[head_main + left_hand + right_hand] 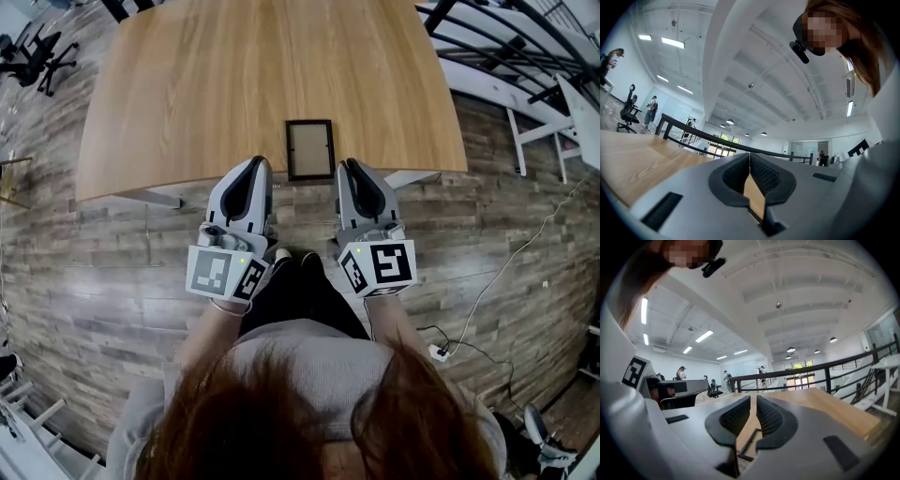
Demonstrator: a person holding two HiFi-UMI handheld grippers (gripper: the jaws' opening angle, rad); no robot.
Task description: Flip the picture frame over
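The frame (309, 148) lies flat in the middle of the head view, close to the table's (206, 84) lower edge. We hold the left gripper (256, 166) and right gripper (348, 169) beside its lower corners, apart from it, both clenched on nothing.

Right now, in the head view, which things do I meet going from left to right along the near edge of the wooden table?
Grey left gripper → dark rectangular picture frame → grey right gripper.
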